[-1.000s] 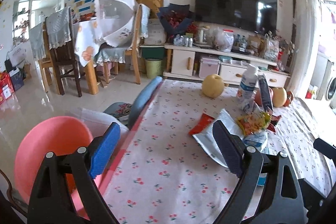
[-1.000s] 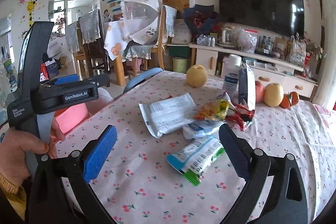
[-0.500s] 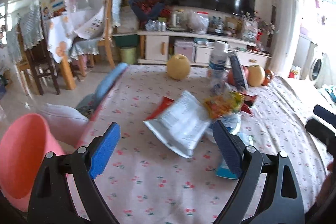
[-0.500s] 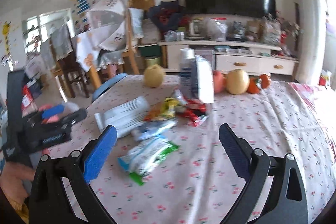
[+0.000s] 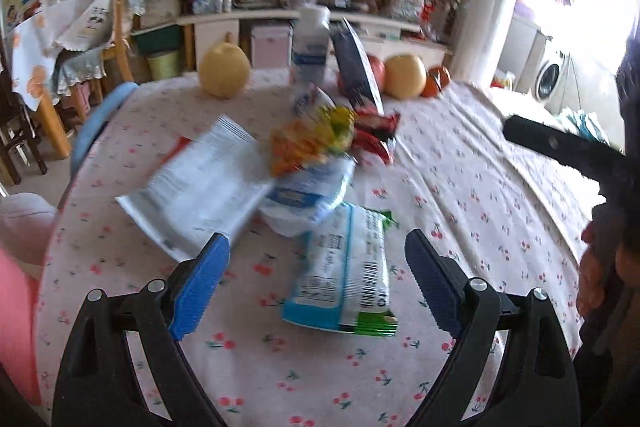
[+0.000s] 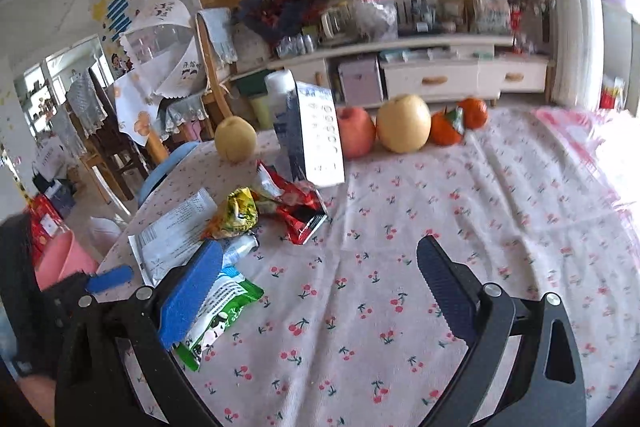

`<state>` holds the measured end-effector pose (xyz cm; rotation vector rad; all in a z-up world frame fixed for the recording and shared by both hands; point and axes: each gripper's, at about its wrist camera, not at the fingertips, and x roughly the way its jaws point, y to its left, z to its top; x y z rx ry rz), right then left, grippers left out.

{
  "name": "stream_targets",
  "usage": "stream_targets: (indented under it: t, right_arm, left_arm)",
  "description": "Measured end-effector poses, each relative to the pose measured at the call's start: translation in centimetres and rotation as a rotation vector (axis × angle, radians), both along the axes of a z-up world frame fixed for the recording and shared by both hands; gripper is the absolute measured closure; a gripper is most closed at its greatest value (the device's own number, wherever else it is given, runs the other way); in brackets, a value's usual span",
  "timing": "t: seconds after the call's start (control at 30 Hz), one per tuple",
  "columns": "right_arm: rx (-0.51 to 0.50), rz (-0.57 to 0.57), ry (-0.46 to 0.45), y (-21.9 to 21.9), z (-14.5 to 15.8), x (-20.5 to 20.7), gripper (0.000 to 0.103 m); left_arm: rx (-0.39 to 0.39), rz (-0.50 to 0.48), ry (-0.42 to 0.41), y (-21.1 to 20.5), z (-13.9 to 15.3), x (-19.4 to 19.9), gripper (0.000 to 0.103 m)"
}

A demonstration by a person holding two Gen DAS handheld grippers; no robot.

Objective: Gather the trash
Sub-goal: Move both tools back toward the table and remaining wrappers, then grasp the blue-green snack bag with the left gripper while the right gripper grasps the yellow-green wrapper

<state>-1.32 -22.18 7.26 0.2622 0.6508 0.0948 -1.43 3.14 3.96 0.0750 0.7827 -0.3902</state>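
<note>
A pile of empty wrappers lies on the cherry-print tablecloth [image 5: 460,187]. A blue-green-white wrapper [image 5: 344,267] lies nearest, right in front of my open left gripper [image 5: 316,279]. Behind it lie a clear blue-print bag [image 5: 308,195], a large white packet [image 5: 200,187], a yellow-orange wrapper [image 5: 312,143] and a red wrapper [image 5: 376,137]. In the right wrist view my right gripper [image 6: 320,291] is open and empty above bare cloth, with the green wrapper [image 6: 220,311] under its left finger and the red wrapper [image 6: 298,209] ahead.
A white bottle [image 6: 280,99] and an upright carton [image 6: 318,135] stand behind the pile, with pears, an apple [image 6: 356,137] and oranges along the far edge. A pink bin [image 6: 60,263] stands off the table's left side, by a blue chair [image 5: 100,123].
Both grippers have swung to the right and moved in over the table. The left one has come close to the blue-green wrapper. Both stay open.
</note>
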Motion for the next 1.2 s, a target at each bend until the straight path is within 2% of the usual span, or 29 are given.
stream_targets:
  t: [0.23, 0.43, 0.57, 0.63, 0.67, 0.7, 0.83, 0.9, 1.0, 1.2]
  right_arm:
    - [0.152, 0.004, 0.055, -1.3, -1.8, 3.3, 0.006]
    - [0.172, 0.046, 0.055, -0.4, -2.1, 5.2, 0.006]
    - [0.173, 0.121, 0.065, 1.6, -2.3, 6.7, 0.007]
    - [0.167, 0.166, 0.066, 2.7, -2.4, 7.4, 0.011]
    - [0.166, 0.185, 0.069, 3.2, -2.5, 7.7, 0.022]
    - [0.165, 0.202, 0.078, 3.6, -2.6, 8.1, 0.028]
    - [0.15, 0.248, 0.111, 5.0, -3.6, 9.6, 0.034]
    - [0.153, 0.275, 0.136, 5.6, -4.3, 10.5, 0.046]
    - [0.164, 0.294, 0.17, 6.1, -5.2, 11.6, 0.051]
    - [0.215, 0.343, 0.182, 7.0, -5.3, 13.0, 0.051]
  left_arm:
    - [0.059, -0.001, 0.073, -1.5, -1.9, 1.3, 0.013]
    - [0.079, 0.012, 0.113, -1.8, -2.7, 2.2, 0.013]
    - [0.074, 0.005, 0.144, -2.1, -3.1, 2.6, 0.02]
    - [0.072, 0.009, 0.152, -2.2, -3.2, 2.7, 0.021]
    - [0.077, 0.01, 0.154, -2.2, -3.2, 2.8, 0.021]
    - [0.079, 0.009, 0.156, -2.3, -3.4, 2.9, 0.021]
    - [0.088, 0.009, 0.164, -2.4, -3.6, 3.1, 0.025]
    - [0.094, 0.008, 0.166, -2.5, -3.7, 3.2, 0.026]
    - [0.101, 0.008, 0.163, -2.7, -3.7, 3.3, 0.027]
    - [0.093, 0.0, 0.161, -2.5, -3.6, 3.2, 0.031]
